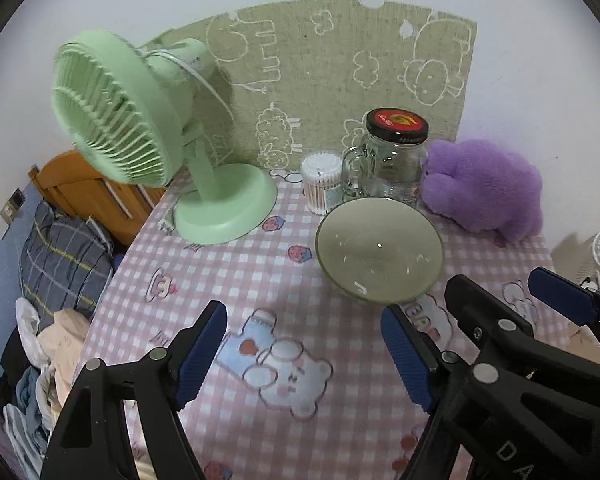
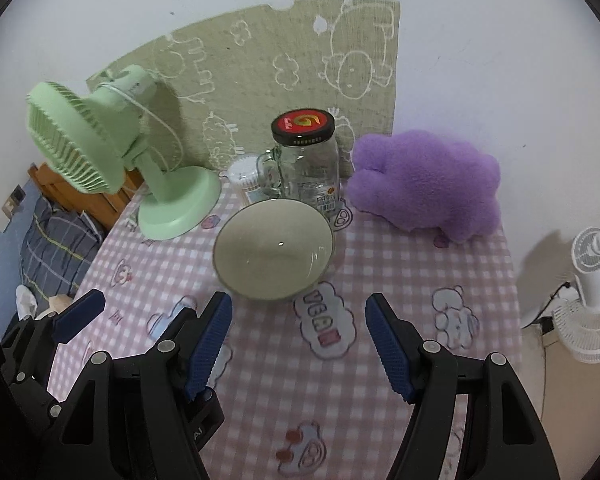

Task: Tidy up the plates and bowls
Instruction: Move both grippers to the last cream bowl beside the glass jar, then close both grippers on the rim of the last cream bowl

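Both grippers hover low over the table [image 2: 420,280] with its pink checked cloth, the left gripper [image 1: 304,352] and the right gripper [image 2: 300,340] side by side, jaws of each spread apart and holding nothing. Just ahead of them stands a pale green round bowl [image 2: 274,250], upright. Behind it are a clear glass jar with a black and red lid [image 2: 306,160], a tub of cotton swabs [image 1: 320,184], a purple plush toy [image 2: 424,184] and a light green desk fan [image 1: 140,132].
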A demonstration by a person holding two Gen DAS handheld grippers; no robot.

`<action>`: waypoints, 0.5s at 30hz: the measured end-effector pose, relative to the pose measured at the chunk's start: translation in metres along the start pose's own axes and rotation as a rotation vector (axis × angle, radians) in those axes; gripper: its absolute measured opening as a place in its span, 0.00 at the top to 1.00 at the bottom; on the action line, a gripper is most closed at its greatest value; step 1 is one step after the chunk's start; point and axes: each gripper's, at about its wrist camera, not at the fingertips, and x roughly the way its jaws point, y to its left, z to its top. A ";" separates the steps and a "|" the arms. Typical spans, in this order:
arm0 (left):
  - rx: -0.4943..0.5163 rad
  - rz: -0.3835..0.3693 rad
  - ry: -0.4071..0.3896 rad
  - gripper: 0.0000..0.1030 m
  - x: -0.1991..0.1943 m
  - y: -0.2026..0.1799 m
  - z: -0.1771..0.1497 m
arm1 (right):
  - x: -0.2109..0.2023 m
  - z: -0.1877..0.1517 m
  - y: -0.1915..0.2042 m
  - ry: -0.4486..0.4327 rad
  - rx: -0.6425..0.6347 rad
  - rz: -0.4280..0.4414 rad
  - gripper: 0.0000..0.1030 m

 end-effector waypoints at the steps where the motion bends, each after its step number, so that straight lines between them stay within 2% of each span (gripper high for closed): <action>1: 0.005 0.002 -0.003 0.23 0.007 -0.001 0.003 | 0.006 0.001 -0.001 0.000 0.004 -0.002 0.30; 13: -0.009 -0.027 0.008 0.28 0.081 -0.008 0.023 | 0.084 0.025 -0.013 -0.009 0.034 -0.038 0.30; 15: -0.004 -0.034 0.013 0.34 0.090 -0.010 0.024 | 0.096 0.027 -0.015 -0.007 0.037 -0.033 0.34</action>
